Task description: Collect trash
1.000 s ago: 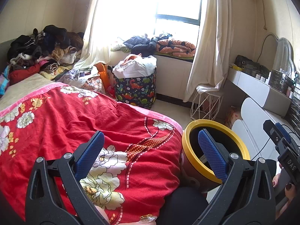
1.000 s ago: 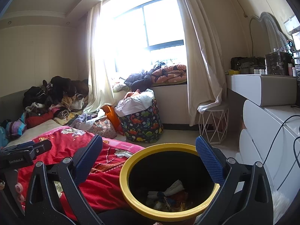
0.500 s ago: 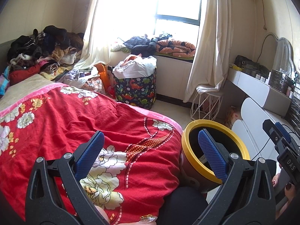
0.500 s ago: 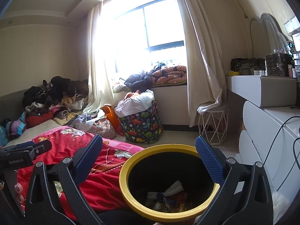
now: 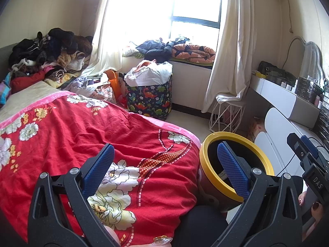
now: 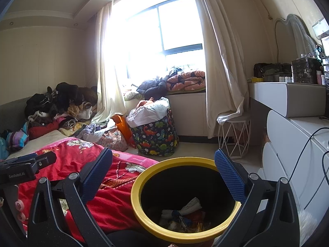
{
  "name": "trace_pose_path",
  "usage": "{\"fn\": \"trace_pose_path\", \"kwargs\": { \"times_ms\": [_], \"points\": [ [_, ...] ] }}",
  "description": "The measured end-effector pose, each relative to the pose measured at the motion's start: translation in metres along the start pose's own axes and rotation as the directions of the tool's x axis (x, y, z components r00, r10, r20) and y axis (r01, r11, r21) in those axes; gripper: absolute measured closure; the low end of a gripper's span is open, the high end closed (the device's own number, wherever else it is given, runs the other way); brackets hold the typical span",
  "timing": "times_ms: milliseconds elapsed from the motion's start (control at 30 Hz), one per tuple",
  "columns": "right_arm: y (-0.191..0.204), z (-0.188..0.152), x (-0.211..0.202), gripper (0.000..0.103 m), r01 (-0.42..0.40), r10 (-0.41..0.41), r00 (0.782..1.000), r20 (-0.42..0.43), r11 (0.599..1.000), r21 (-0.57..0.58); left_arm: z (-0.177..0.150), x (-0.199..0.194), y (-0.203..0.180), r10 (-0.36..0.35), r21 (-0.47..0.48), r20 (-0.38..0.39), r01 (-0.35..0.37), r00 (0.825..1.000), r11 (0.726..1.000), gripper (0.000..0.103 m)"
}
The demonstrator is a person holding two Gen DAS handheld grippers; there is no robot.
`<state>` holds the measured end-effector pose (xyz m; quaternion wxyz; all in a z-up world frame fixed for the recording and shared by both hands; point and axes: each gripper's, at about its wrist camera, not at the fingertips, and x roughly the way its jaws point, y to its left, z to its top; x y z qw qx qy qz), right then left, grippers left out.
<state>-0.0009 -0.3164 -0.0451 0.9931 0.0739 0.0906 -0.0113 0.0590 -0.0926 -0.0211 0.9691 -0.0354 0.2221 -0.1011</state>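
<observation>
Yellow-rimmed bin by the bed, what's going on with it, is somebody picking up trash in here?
A person holds a two-finger gripper in each hand, and both are open and empty. The right gripper hangs just above the round black bin with the yellow rim, which already has some crumpled scraps at the bottom. The left gripper points over the red floral bedspread, with the bin beside the bed. Nothing is being carried at this moment.

Both grippers, left gripper (image 5: 164,164) and right gripper (image 6: 163,167): black plastic frames with silver screws, blue textured pads (image 5: 231,169); white lettering on housings; dark polished nails (image 5: 315,205) beside right housing.
</observation>
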Motion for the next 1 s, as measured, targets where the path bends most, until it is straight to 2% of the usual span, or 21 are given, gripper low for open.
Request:
{"fn": "trace_pose_path", "kwargs": {
  "times_ms": [467, 533, 633, 700, 733, 800, 867, 900, 933, 967, 1000],
  "points": [
    [0.001, 0.000, 0.004, 0.006, -0.016, 0.016, 1.000, -0.006, 1.000, -0.016, 0.001, -0.002, 0.004, 0.018, -0.014, -0.003, -0.018, 1.000, 1.000, 0.011],
    [0.011, 0.003, 0.008, 0.006, -0.063, 0.063, 0.998, -0.026, 0.998, -0.027, 0.003, -0.005, 0.015, 0.044, -0.040, 0.002, -0.043, 0.999, 0.998, 0.011],
    [0.038, 0.006, 0.015, 0.006, -0.156, 0.154, 0.987, -0.048, 0.985, -0.067, 0.006, -0.016, 0.051, 0.122, -0.113, 0.005, -0.120, 0.993, 0.986, 0.011],
    [0.072, 0.009, 0.024, 0.006, -0.264, 0.255, 0.963, -0.088, 0.959, -0.107, 0.005, -0.027, 0.093, 0.217, -0.191, -0.010, -0.215, 0.976, 0.958, 0.011],
    [0.095, 0.009, 0.030, 0.006, -0.332, 0.317, 0.940, -0.126, 0.935, -0.126, 0.003, -0.033, 0.112, 0.269, -0.220, -0.022, -0.267, 0.963, 0.938, 0.011],
    [0.141, 0.008, 0.039, 0.006, -0.459, 0.428, 0.881, -0.201, 0.875, -0.152, -0.006, -0.049, 0.160, 0.409, -0.278, -0.072, -0.412, 0.910, 0.868, 0.011],
    [0.204, -0.003, 0.050, 0.006, -0.625, 0.561, 0.764, -0.319, 0.765, -0.152, -0.023, -0.069, 0.217, 0.523, -0.348, -0.156, -0.542, 0.838, 0.765, 0.011],
    [0.230, -0.010, 0.054, 0.006, -0.674, 0.592, 0.717, -0.369, 0.724, -0.148, -0.034, -0.078, 0.245, 0.573, -0.360, -0.219, -0.611, 0.790, 0.705, 0.011],
    [0.258, -0.021, 0.058, 0.006, -0.722, 0.616, 0.662, -0.427, 0.677, -0.142, -0.047, -0.086, 0.274, 0.622, -0.359, -0.282, -0.682, 0.730, 0.637, 0.011],
    [0.291, -0.038, 0.064, 0.006, -0.770, 0.623, 0.593, -0.510, 0.624, -0.132, -0.062, -0.092, 0.301, 0.644, -0.366, -0.338, -0.726, 0.687, 0.583, 0.011],
    [0.323, -0.057, 0.067, 0.006, -0.805, 0.611, 0.531, -0.587, 0.579, -0.125, -0.073, -0.096, 0.320, 0.647, -0.369, -0.379, -0.750, 0.661, 0.550, 0.011]
  ]
}}
